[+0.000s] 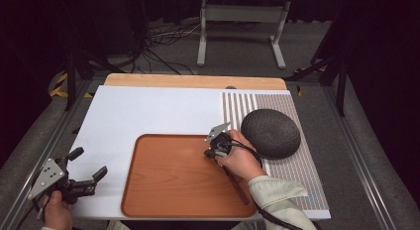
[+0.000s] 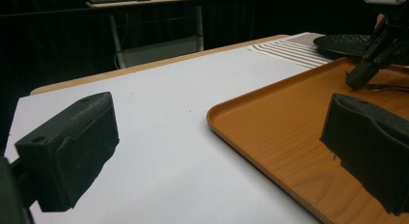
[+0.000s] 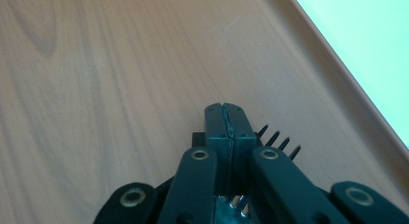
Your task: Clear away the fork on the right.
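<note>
The right gripper is clamped shut on a fork, its tines just above the wooden tray. The left gripper hovers wide open and empty over the counter's near-left edge.

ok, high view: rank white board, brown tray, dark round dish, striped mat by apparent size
1. white board
2. brown tray
3. striped mat, partly covered, so its place against the tray is unsure
4. dark round dish

Both grippers were black: the left gripper and right gripper each carried a grey three-cornered plate; the right forearm wore a pale sleeve.
</note>
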`<action>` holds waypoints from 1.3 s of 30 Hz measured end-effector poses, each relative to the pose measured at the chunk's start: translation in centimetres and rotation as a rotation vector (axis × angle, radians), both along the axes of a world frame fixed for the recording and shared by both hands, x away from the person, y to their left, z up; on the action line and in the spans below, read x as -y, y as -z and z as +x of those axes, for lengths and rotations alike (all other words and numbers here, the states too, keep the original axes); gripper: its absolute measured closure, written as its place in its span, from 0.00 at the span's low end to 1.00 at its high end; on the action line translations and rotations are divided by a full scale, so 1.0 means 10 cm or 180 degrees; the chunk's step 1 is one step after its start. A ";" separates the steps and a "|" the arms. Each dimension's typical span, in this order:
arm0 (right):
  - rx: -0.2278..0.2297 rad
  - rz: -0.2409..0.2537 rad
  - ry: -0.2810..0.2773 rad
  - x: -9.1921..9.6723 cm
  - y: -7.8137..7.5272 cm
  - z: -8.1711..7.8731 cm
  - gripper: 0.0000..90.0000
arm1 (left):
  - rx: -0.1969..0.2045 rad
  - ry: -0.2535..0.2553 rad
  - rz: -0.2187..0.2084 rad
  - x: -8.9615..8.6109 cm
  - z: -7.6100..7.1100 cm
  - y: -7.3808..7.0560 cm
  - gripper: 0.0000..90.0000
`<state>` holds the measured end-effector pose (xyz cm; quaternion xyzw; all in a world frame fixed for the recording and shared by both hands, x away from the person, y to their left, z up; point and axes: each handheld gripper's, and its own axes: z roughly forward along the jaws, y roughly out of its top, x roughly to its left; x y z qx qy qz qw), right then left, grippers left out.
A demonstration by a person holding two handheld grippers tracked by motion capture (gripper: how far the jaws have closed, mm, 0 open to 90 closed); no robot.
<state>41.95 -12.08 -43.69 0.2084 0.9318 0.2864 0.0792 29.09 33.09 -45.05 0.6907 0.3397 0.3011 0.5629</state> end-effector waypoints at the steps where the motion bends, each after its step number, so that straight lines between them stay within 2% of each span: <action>1: -0.0009 -0.0016 0.0021 0.01 0.00 0.00 1.00 | 0.0001 -0.0001 -0.0001 0.00 0.00 0.00 0.01; 19: 0.0014 -0.0053 0.0320 0.26 -0.01 0.08 1.00 | -0.0004 0.0002 0.0006 0.00 0.00 0.00 0.01; 39: 0.0020 -0.0043 0.0573 0.49 -0.02 0.14 1.00 | -0.0007 0.0017 0.0012 0.01 0.00 0.00 0.01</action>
